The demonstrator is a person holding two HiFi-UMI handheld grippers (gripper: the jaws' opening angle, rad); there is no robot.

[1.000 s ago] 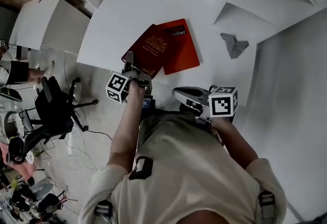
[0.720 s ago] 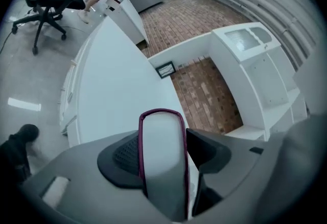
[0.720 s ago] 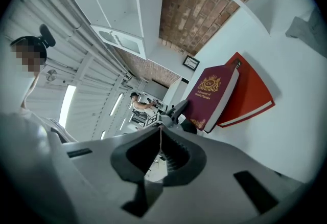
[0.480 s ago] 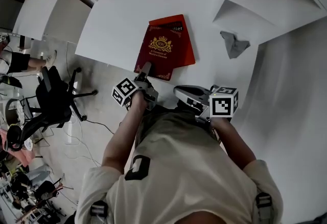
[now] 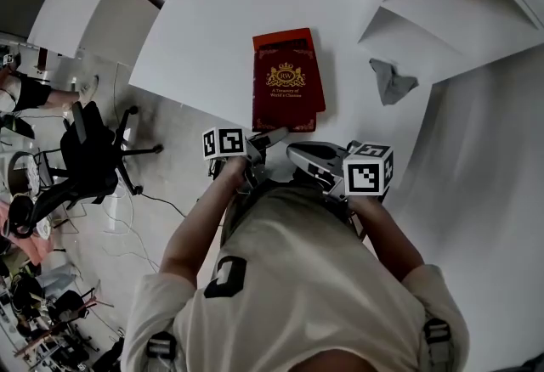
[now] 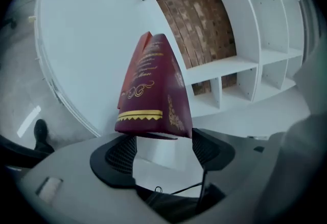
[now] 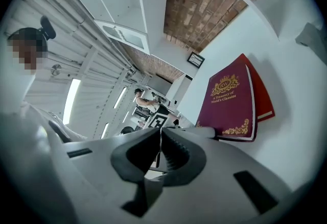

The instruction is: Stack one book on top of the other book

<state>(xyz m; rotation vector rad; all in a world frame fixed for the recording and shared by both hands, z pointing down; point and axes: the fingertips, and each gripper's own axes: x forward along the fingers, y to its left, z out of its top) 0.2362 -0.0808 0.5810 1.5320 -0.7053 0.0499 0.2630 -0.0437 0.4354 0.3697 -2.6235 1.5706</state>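
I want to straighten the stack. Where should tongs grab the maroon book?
Grip the maroon book by its near short edge, coming level from the front of the table. It lies flat on the red book, and that edge seems to jut past it, leaving room underneath.

My left gripper (image 6: 162,138) and right gripper (image 7: 160,133) are grey shells with black ribbed pads (image 6: 120,154), plus a black-and-white marker cube (image 5: 368,169) behind the fingers (image 7: 134,154). Beige short-sleeved tee (image 5: 297,277) on me.
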